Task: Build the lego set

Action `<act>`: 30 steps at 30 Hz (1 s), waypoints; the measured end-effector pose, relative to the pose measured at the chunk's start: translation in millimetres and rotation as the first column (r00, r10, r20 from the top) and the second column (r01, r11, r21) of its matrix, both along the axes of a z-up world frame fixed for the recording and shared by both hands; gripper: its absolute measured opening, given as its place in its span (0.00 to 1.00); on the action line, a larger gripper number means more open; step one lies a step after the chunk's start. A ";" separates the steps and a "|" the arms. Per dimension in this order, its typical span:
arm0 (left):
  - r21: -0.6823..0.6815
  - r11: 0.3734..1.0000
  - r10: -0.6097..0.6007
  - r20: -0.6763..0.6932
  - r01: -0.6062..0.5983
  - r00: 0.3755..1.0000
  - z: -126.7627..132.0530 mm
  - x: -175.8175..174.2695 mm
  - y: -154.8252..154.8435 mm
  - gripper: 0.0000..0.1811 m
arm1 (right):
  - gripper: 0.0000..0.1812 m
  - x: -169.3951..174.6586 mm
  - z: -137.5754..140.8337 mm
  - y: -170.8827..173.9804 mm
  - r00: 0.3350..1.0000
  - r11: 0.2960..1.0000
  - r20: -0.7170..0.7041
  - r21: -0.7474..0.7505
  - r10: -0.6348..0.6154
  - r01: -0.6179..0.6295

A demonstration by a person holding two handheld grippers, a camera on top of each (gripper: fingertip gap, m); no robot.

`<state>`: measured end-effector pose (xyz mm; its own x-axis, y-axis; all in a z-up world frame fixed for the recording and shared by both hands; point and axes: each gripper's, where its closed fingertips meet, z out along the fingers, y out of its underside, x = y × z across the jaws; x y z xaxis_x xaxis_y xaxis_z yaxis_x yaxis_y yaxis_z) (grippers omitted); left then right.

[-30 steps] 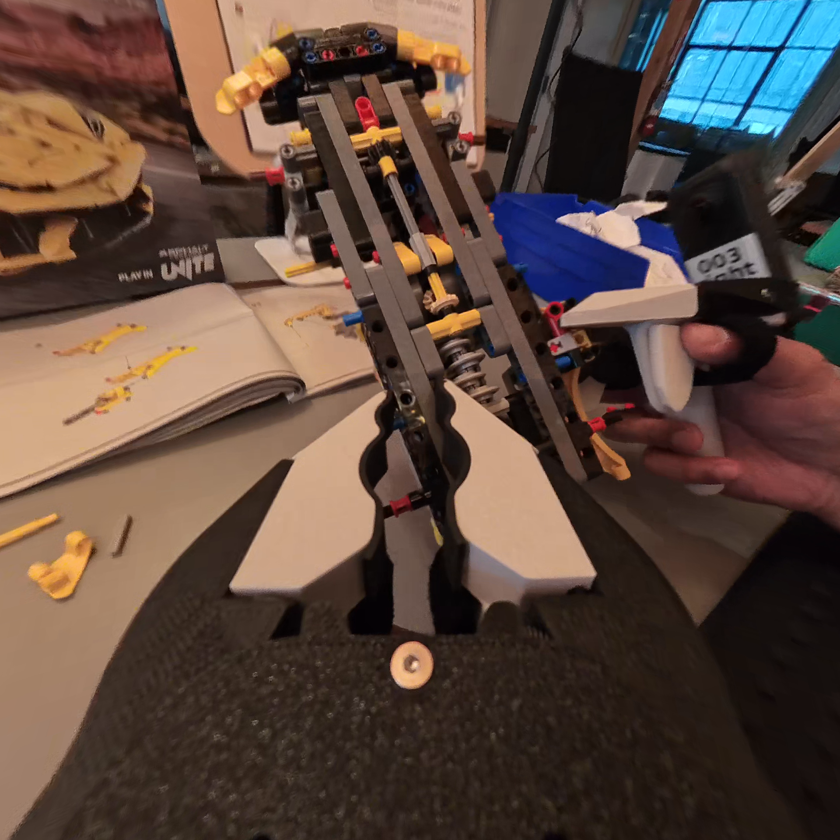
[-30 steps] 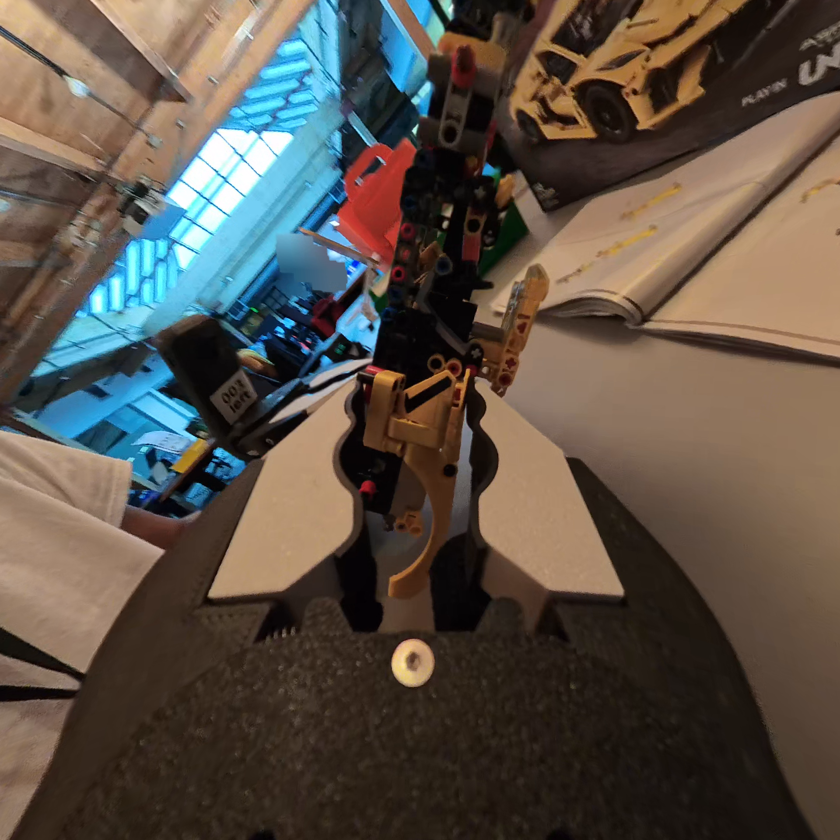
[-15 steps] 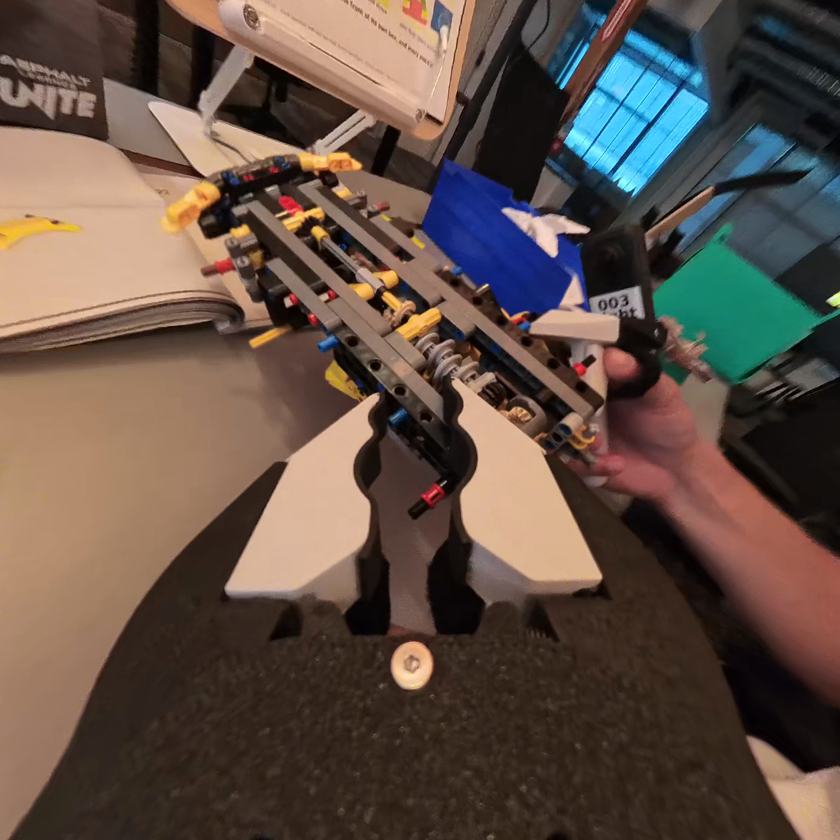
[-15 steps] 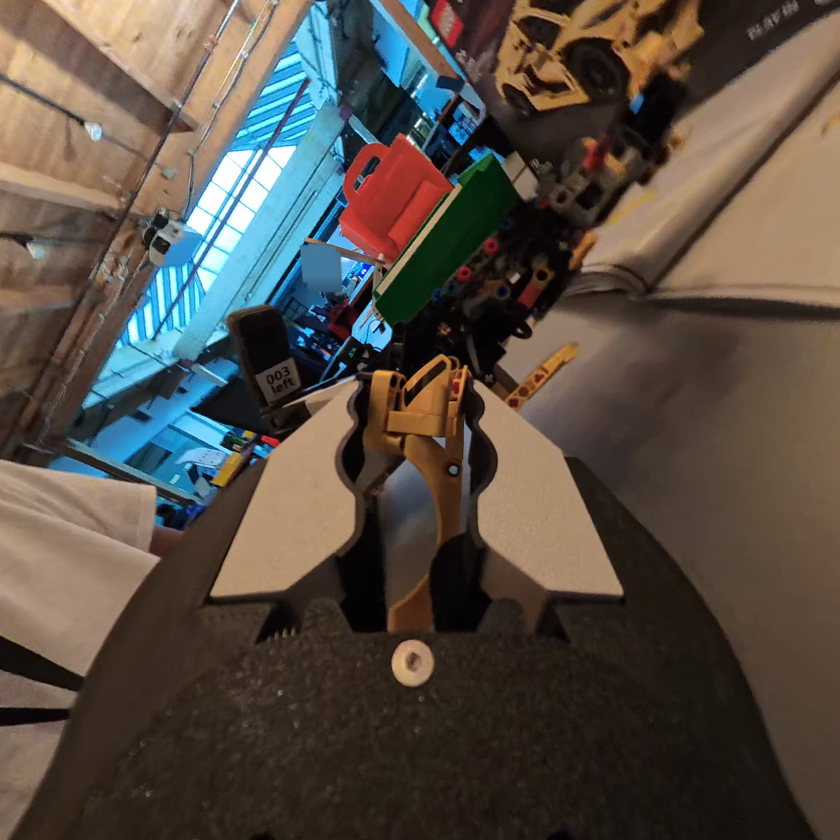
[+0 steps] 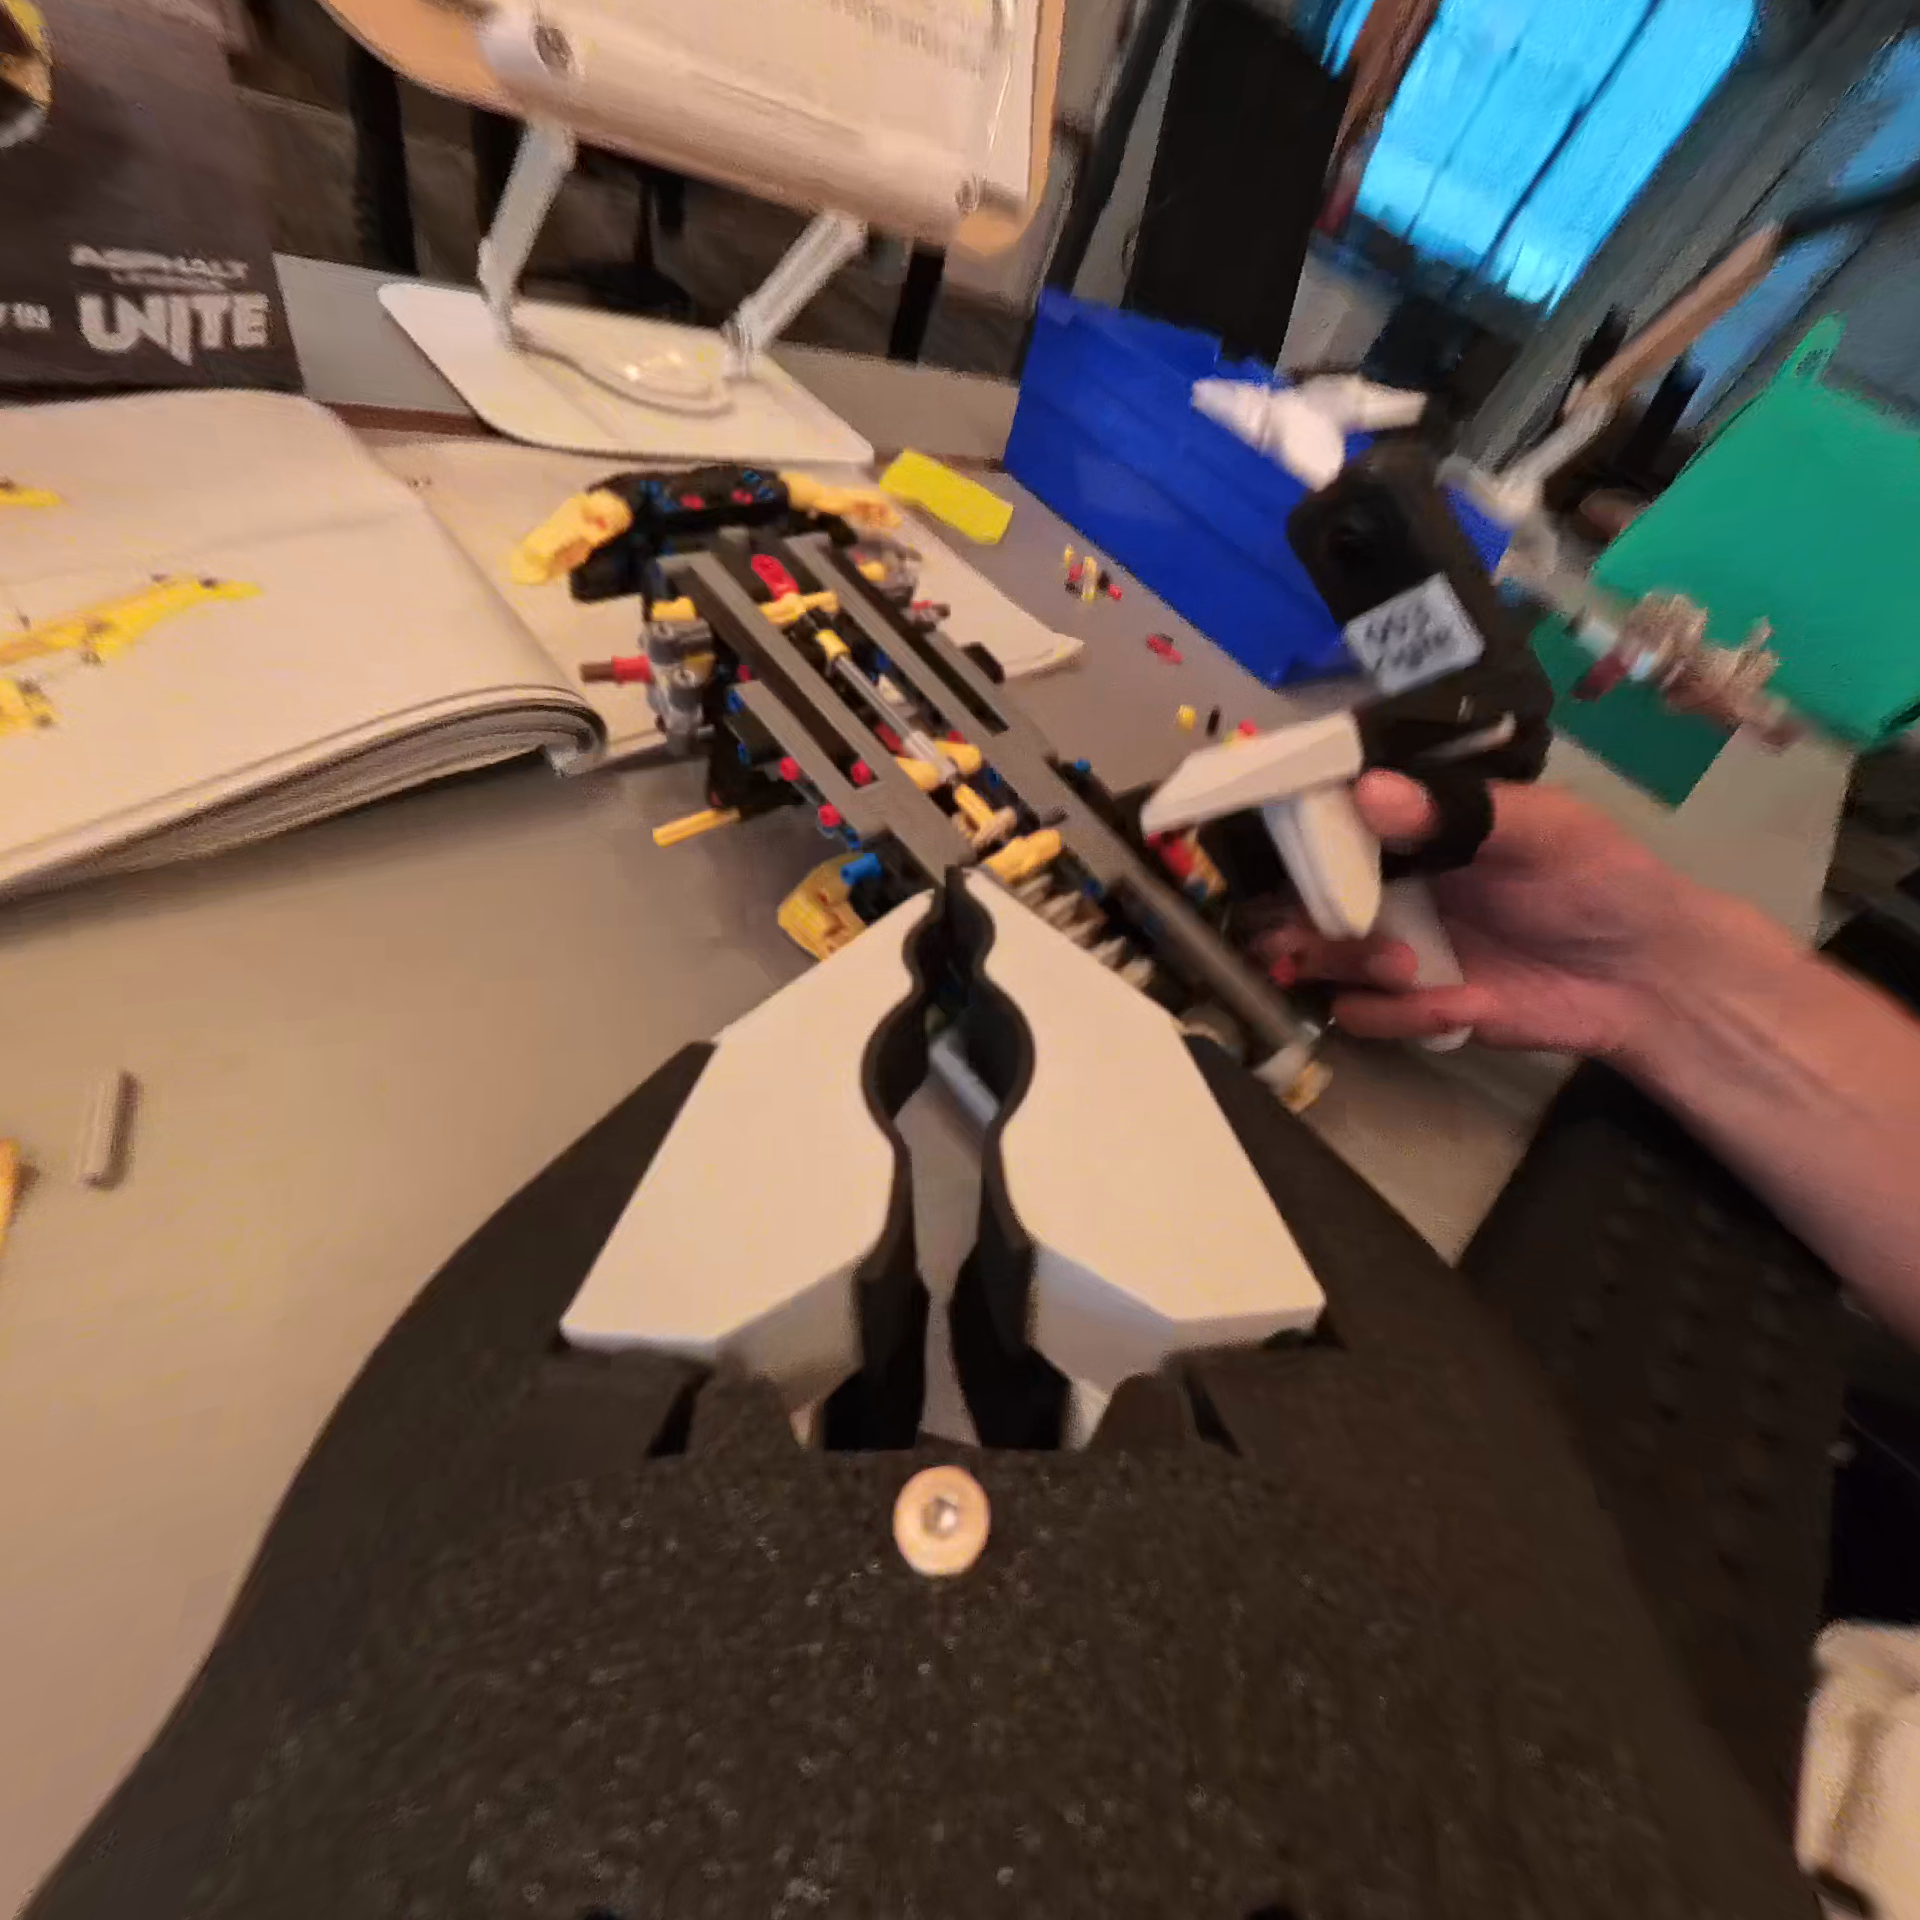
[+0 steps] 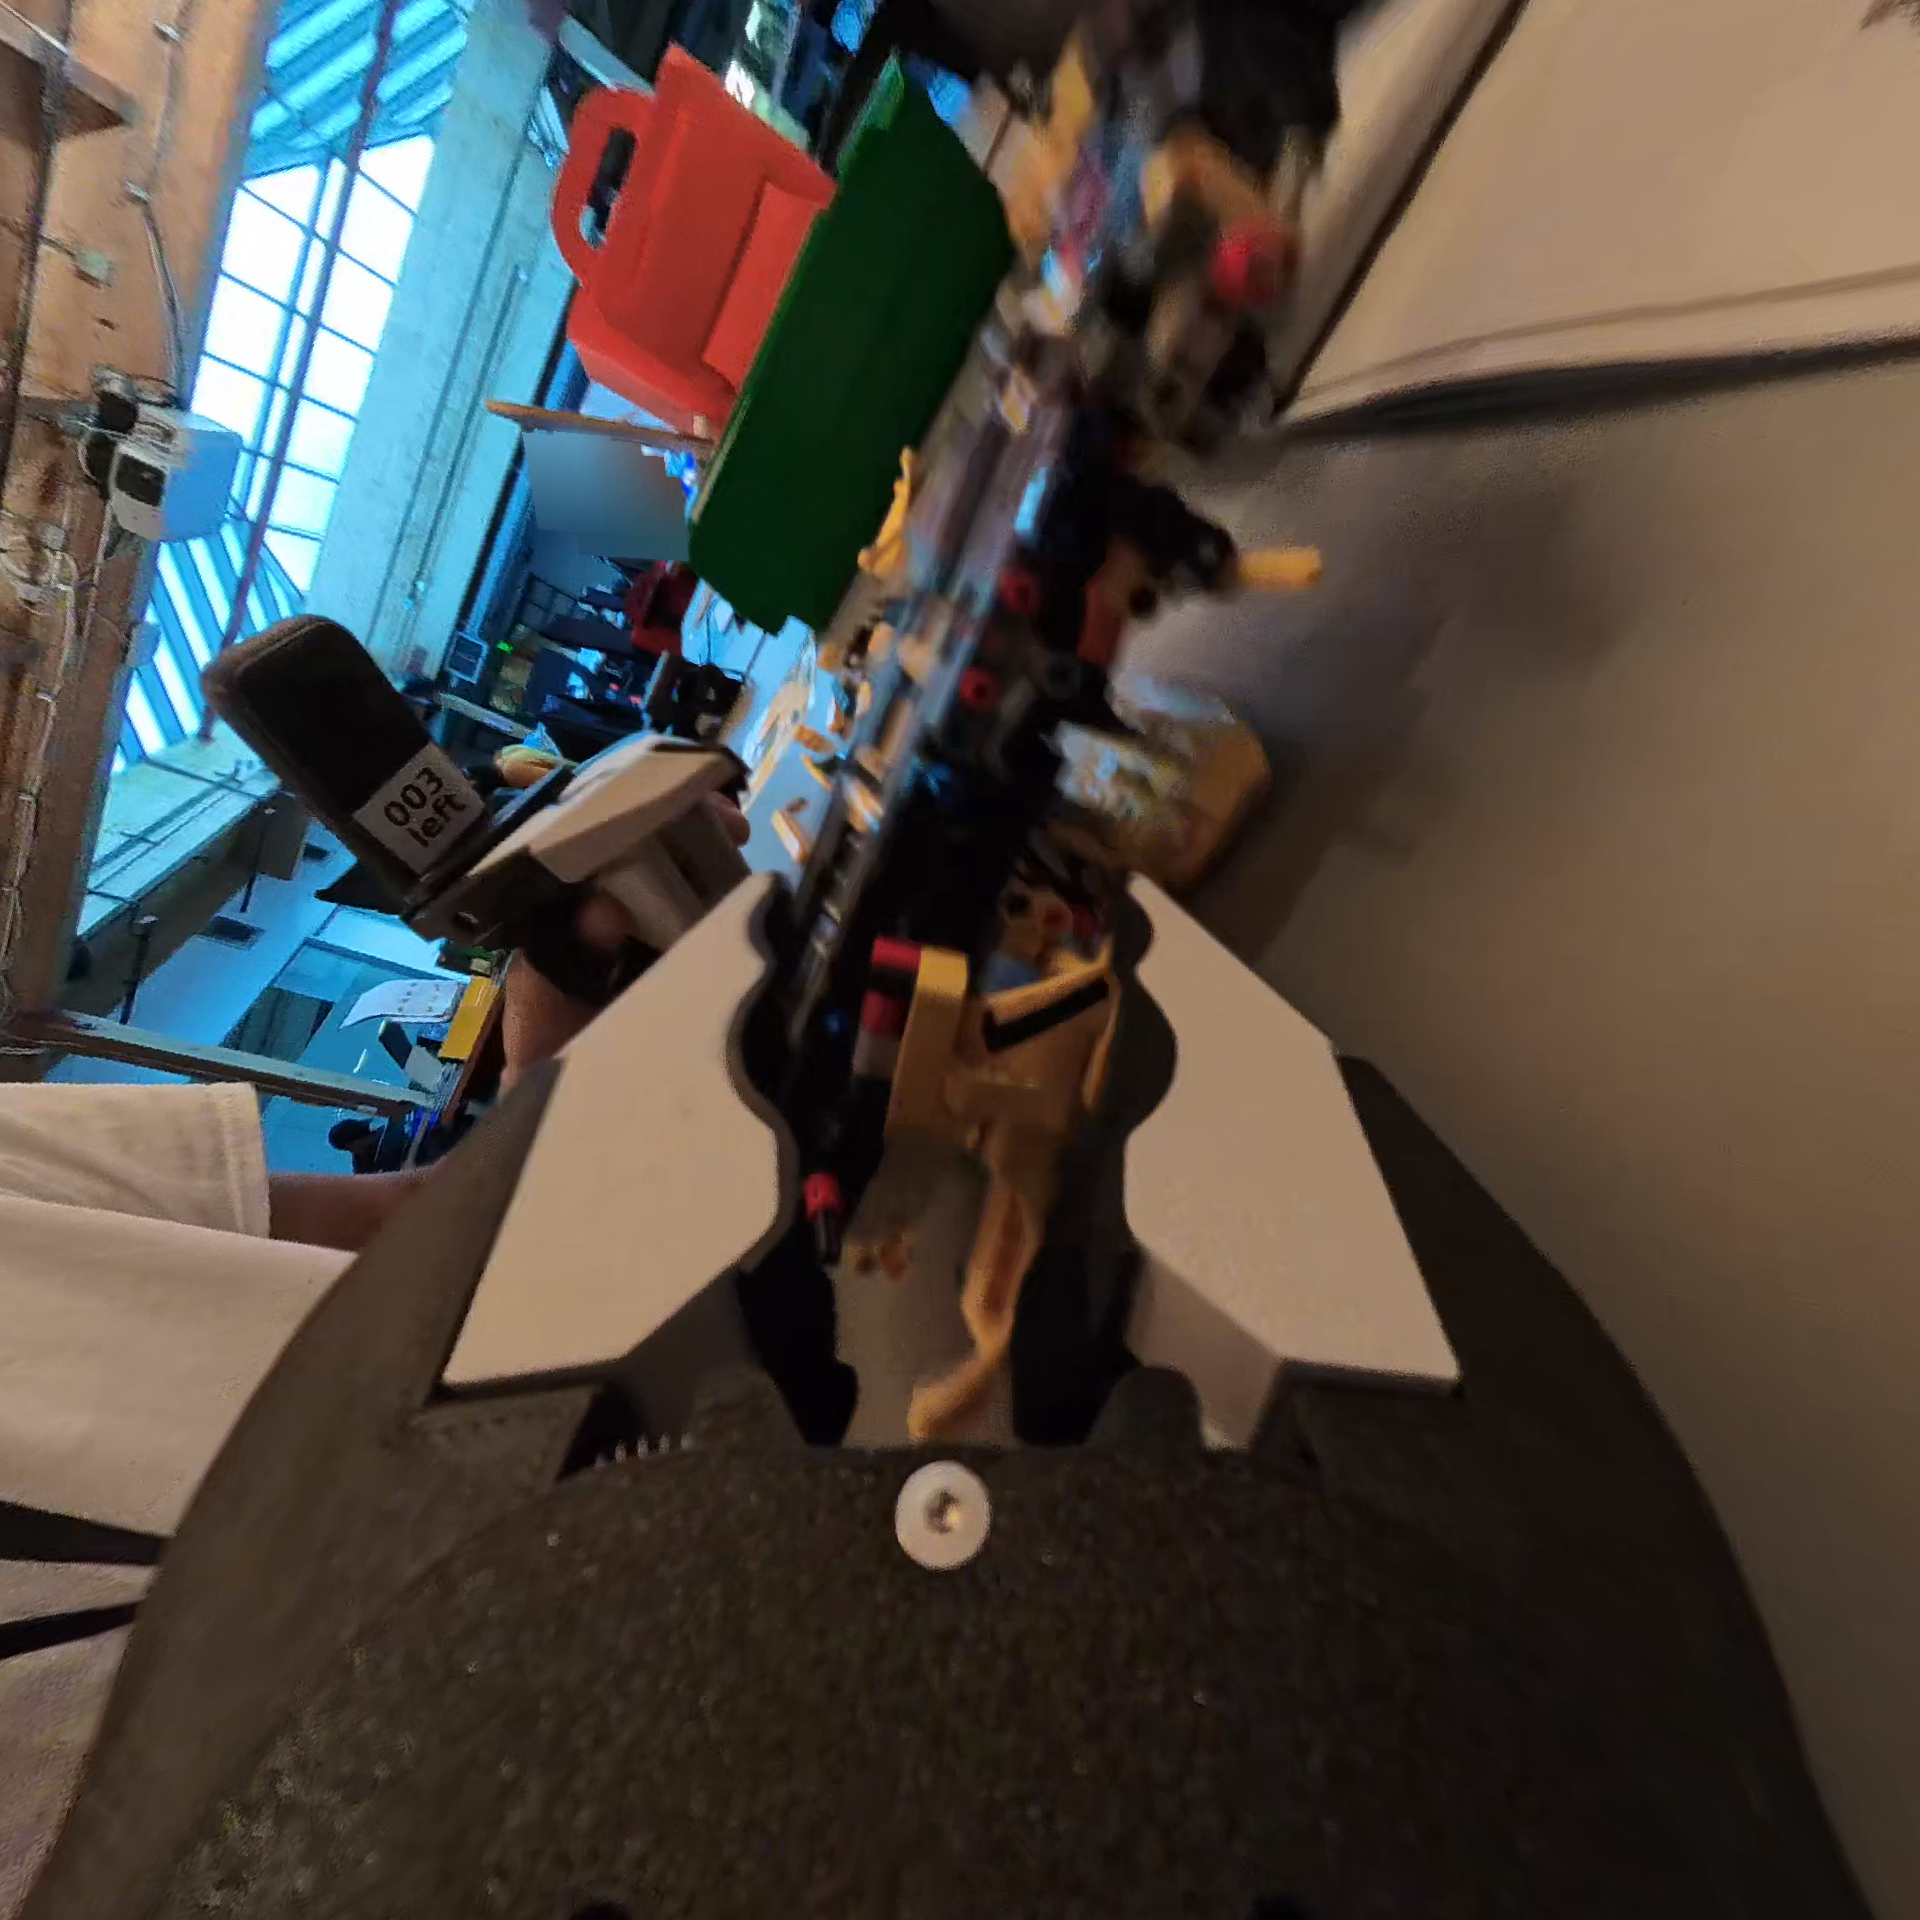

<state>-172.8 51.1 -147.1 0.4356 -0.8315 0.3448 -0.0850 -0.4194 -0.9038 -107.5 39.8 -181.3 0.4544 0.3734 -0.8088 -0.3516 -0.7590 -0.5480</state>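
The lego chassis (image 5: 862,717), a long frame of black and grey beams with yellow, red and blue parts, lies flat on the grey table (image 5: 312,1018). My left gripper (image 5: 951,899) is shut on a thin grey beam at its near end, with the fingertips almost touching. My right gripper (image 6: 954,899) grips the chassis's other side. A yellow curved fender piece (image 6: 997,1081) and black frame fill the gap between its fingers. The right gripper also shows in the left wrist view (image 5: 1299,810), held by a hand. In the right wrist view the chassis (image 6: 997,707) is blurred.
An open instruction booklet (image 5: 260,644) lies left of the chassis. A white stand base (image 5: 623,384), a blue bin (image 5: 1143,488) and a green bin (image 5: 1766,540) stand behind. Small loose parts (image 5: 1091,571) and a yellow block (image 5: 945,494) lie nearby. A grey pin (image 5: 104,1127) lies at the left. My hands' fingertips stand some 8 cm from each other. The grey pin (image 5: 104,1127) lies around 15 cm away from my left fingertips.
The chassis has swung down from upright to lying on the table. My left fingertips have closed tighter. My right fingers stand a little wider apart than before.
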 end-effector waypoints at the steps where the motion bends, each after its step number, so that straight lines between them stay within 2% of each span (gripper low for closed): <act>1: 0.052 0.999 -0.007 -0.069 0.011 0.998 -2.6 0.7 -0.5 0.00 | 0.26 2.3 5.5 0.9 0.999 1.000 -0.032 0.014 0.000 0.001; 2: 0.110 0.994 0.004 -0.125 0.010 0.992 -5.6 1.3 -0.1 0.00 | 0.23 0.7 7.3 -1.2 0.998 1.000 -0.064 0.000 0.028 -0.028; 3: 0.125 0.992 0.000 -0.127 0.016 0.992 -6.1 3.2 -2.1 0.00 | 0.21 -0.5 5.9 -2.5 0.996 0.998 -0.069 -0.005 0.058 -0.059; 5: 0.087 0.995 -0.031 -0.109 0.041 0.994 -9.2 5.9 -7.0 0.00 | 0.21 0.1 4.0 -2.1 0.996 0.997 -0.063 -0.027 0.067 -0.068; 7: 0.070 0.995 -0.057 -0.118 0.066 0.991 -10.8 6.3 -10.6 0.00 | 0.19 1.4 -0.8 -2.8 0.997 0.996 0.001 -0.040 0.080 -0.079; 9: 0.033 0.996 -0.080 -0.090 0.084 0.993 -5.6 4.7 -12.1 0.00 | 0.19 -0.2 3.2 -2.6 0.995 0.993 -0.038 -0.062 0.097 -0.099; 11: -0.027 0.994 -0.106 -0.116 0.104 0.988 -10.7 3.3 -10.5 0.01 | 0.19 -2.0 -2.5 -2.8 0.990 0.983 -0.061 -0.129 0.126 -0.132; 14: -0.179 0.969 -0.192 -0.101 0.172 0.976 -23.7 5.8 -12.2 0.17 | 0.17 -7.9 -3.1 -3.3 0.978 0.962 -0.119 -0.193 0.171 -0.192; 16: -0.325 0.917 -0.246 -0.012 0.229 0.969 -27.2 10.6 -18.5 0.17 | 0.15 -9.0 -2.1 -1.8 0.977 0.960 -0.104 -0.193 0.186 -0.204; 20: -0.458 0.846 -0.256 0.102 0.274 0.961 -27.5 7.1 -14.1 0.22 | 0.15 -7.6 5.0 -2.4 0.978 0.977 0.032 -0.069 0.204 -0.202; 21: -0.478 0.833 -0.247 0.131 0.280 0.960 -27.4 4.9 -10.6 0.24 | 0.15 -7.5 8.0 -3.6 0.976 0.978 0.064 -0.026 0.206 -0.205; 24: -0.516 0.797 -0.261 0.175 0.314 0.949 -32.9 5.9 -7.1 0.37 | 0.14 -9.7 20.2 -8.8 0.974 0.973 0.020 0.037 0.228 -0.228; 27: -0.529 0.716 -0.340 0.305 0.455 0.890 -22.0 20.3 -23.6 0.49 | 0.14 -10.4 26.9 -8.5 0.974 0.974 -0.044 0.060 0.222 -0.219; 28: -0.519 0.710 -0.344 0.335 0.476 0.877 -16.7 25.3 -25.7 0.55 | 0.14 -10.6 27.1 -7.5 0.976 0.975 -0.038 0.069 0.213 -0.210; 30: -0.505 0.733 -0.340 0.310 0.457 0.888 -17.4 33.3 -22.4 0.55 | 0.14 -9.7 27.9 -4.6 0.982 0.978 0.006 0.097 0.187 -0.187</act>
